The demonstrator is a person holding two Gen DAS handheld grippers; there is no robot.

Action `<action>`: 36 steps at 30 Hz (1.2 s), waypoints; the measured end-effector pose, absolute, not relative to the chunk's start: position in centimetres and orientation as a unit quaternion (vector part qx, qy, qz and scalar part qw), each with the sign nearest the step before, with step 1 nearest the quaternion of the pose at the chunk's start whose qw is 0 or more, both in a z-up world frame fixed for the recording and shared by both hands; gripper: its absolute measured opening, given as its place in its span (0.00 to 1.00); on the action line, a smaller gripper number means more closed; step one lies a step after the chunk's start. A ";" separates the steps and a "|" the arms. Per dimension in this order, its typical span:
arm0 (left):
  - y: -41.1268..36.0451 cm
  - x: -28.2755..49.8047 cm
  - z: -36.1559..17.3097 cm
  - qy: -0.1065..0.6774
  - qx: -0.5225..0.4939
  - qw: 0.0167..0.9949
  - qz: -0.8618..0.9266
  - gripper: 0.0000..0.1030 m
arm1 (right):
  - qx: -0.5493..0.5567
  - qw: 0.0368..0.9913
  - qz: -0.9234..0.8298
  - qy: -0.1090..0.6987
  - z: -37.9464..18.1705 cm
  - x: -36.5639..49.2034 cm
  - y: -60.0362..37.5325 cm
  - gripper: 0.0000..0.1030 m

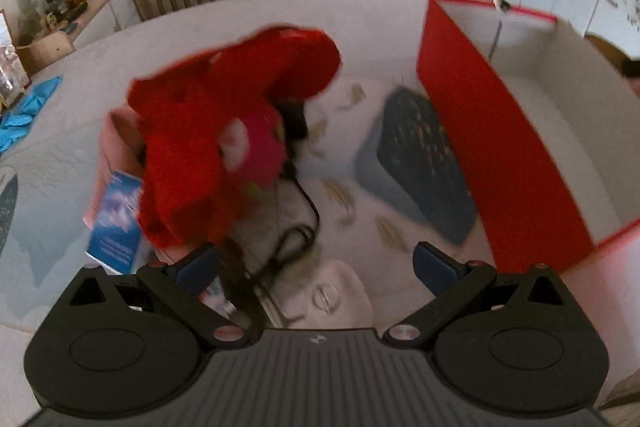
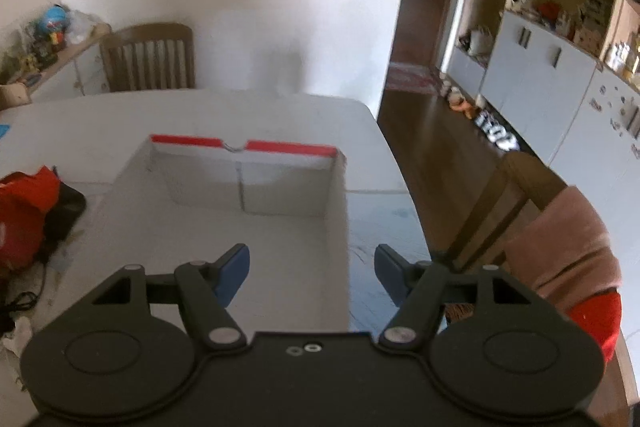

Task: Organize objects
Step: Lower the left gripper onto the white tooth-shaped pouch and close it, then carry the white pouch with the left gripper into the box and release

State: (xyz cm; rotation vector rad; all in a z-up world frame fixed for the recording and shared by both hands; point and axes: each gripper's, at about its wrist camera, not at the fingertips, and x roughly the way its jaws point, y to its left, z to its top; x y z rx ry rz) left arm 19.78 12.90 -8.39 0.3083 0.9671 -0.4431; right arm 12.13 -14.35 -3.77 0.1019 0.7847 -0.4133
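- Our left gripper (image 1: 316, 263) hangs with its jaws apart over a blurred heap on the table (image 1: 360, 11); nothing sits between them.
- Just past it we see black cables (image 1: 296, 239), then a red cloth (image 1: 224, 115) draped over a pink toy (image 1: 260, 143), with a blue booklet (image 1: 116, 223) to its left.
- A blue patterned case (image 1: 420, 163) lies right of the heap, beside the red box (image 1: 492, 147).
- Our right gripper (image 2: 312, 275) is spread wide over that box's (image 2: 248, 183) right wall, gripping nothing.
- A wooden chair (image 2: 148, 55) stands at the far side.
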 end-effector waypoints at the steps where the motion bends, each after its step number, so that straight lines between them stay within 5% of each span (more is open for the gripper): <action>1: 12.8 19.7 -8.8 0.460 0.146 0.850 -0.211 0.99 | 0.053 0.900 -0.202 0.382 -4.0 12.0 -14.6 0.66; 16: 12.7 19.4 -11.8 0.505 0.122 0.833 -0.193 0.81 | 0.078 0.868 -0.204 0.446 -7.0 12.8 -17.1 0.63; 26: 12.7 19.6 -12.1 0.514 0.117 0.833 -0.169 0.58 | 0.068 0.857 -0.178 0.479 -8.0 13.9 -16.8 0.19; 36: 12.9 19.1 -10.6 0.515 0.114 0.836 -0.151 0.44 | 0.063 0.855 -0.180 0.482 -8.4 14.0 -17.3 0.03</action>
